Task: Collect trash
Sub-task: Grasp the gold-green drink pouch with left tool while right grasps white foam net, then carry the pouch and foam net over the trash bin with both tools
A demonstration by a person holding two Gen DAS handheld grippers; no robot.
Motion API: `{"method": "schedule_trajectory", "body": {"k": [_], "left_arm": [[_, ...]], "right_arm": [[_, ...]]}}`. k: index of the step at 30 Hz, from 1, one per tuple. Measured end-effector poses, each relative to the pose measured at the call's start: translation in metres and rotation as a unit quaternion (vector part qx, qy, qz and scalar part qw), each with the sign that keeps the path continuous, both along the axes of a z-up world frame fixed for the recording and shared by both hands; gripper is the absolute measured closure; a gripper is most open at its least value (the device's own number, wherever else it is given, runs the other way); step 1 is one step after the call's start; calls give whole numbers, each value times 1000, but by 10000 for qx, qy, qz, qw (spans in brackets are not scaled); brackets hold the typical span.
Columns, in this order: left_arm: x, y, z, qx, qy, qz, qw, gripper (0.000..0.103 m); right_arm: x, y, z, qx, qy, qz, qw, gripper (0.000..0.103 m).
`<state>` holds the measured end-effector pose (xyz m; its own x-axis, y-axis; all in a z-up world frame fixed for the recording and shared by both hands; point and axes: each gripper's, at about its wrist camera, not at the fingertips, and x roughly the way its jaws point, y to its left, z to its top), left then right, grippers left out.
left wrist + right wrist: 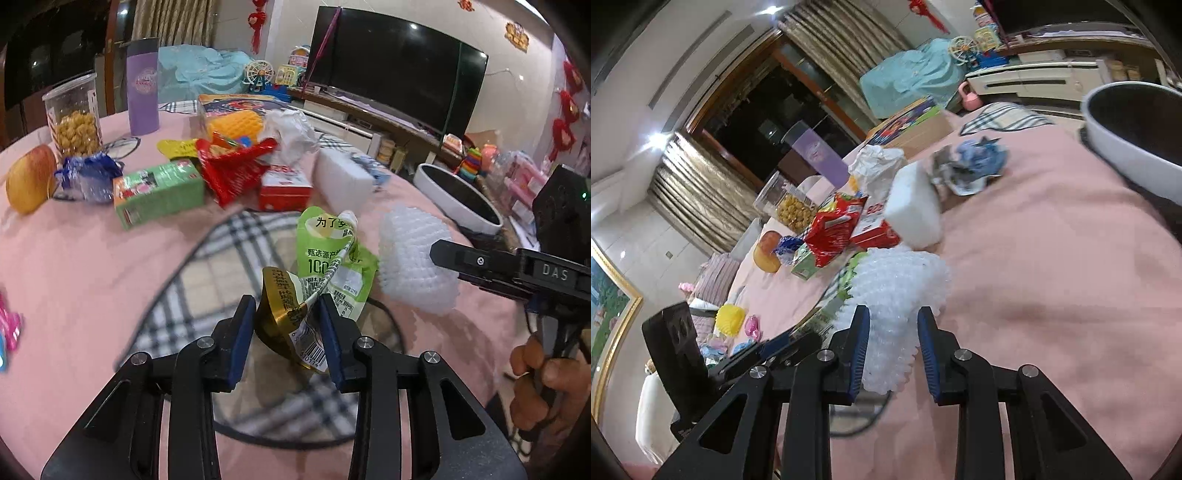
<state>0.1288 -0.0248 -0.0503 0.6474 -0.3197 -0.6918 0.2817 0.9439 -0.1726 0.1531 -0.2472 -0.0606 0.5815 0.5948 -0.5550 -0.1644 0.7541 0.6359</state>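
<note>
Pinching a crumpled gold wrapper [286, 321] at lower centre, the left hand-held gripper [287, 332] grips it above the pink tabletop [92, 266]. Right of it, the right hand-held gripper [893, 347] clamps a white foam net [897, 295], near the white bin [458, 199].

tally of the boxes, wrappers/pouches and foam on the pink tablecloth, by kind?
Cartons and boxes: 2, green carton, red box
Wrappers and pouches: 4, red, yellow, blue, green-gold pouch
White foam: 2, block, netting
Crumpled white paper: 1
Total: 9
</note>
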Motion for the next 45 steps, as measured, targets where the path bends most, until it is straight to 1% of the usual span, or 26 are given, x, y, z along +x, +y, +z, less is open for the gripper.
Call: {"method": "schedule_trajectory", "body": {"k": [3, 8, 10, 15, 19, 21, 22, 23, 25, 26, 27, 28, 29, 31, 32, 33, 34, 35, 36, 39, 45], "left_arm": [[-8, -12, 1, -113, 47, -82, 9999, 70], [-14, -42, 7, -138, -29, -308, 9994, 70], [-14, -53, 10, -146, -75, -400, 9991, 71], [-11, -80, 16, -137, -184, -609, 9979, 71], [-10, -100, 10, 72, -146, -776, 9969, 71], [-8, -105, 3, 154, -21, -839, 9964, 69], [-7, -107, 1, 158, 45, -861, 9962, 69], [-6, -107, -1, 170, 70, -884, 9959, 69], [-3, -110, -4, 309, 77, -869, 9957, 56], [-2, -112, -4, 347, 59, -870, 9956, 49], [0, -113, -4, 364, 53, -887, 9954, 45], [2, -115, -5, 382, 88, -908, 9951, 42], [3, -116, -6, 395, 124, -926, 9948, 38], [8, -120, -9, 366, 186, -1003, 9941, 38], [9, -122, -11, 320, 237, -1060, 9936, 41], [10, -124, -13, 261, 287, -1127, 9929, 59], [11, -127, -15, 237, 343, -1184, 9921, 63], [11, -128, -16, 239, 340, -1193, 9920, 64], [10, -129, -16, 243, 282, -1196, 9921, 65], [10, -130, -14, 168, 247, -1212, 9922, 66], [14, -135, 1, -45, 77, -1188, 9929, 68]], "right_arm": [[-9, -15, 0, -40, -29, -103, 9999, 77], [-16, -39, 2, -25, -46, -357, 9993, 77], [-20, -55, 3, -5, -69, -477, 9988, 77], [-27, -82, 8, -19, -123, -736, 9972, 78], [-28, -98, 6, -47, -102, -889, 9960, 78], [-29, -102, 0, -58, -33, -904, 9959, 78], [-29, -104, -4, -85, 17, -926, 9957, 77], [-30, -105, -6, -91, 45, -931, 9956, 74], [-28, -109, -15, -44, 184, -934, 9955, 72], [-31, -112, -18, -12, 218, -943, 9953, 67], [-30, -113, -21, 82, 265, -927, 9953, 61], [-28, -112, -24, 124, 309, -914, 9953, 58], [-27, -112, -25, 115, 336, -909, 9952, 53], [-25, -109, -28, 136, 365, -859, 9955, 52], [-24, -107, -28, 140, 358, -832, 9958, 52], [-22, -104, -27, 75, 332, -807, 9962, 56], [-22, -102, -26, 43, 326, -787, 9964, 58], [-22, -102, -26, 54, 334, -759, 9965, 67], [-22, -101, -25, 41, 339, -746, 9966, 71], [-23, -104, -23, -11, 296, -748, 9968, 74], [-23, -118, -10, -71, 115, -915, 9957, 76]]}}
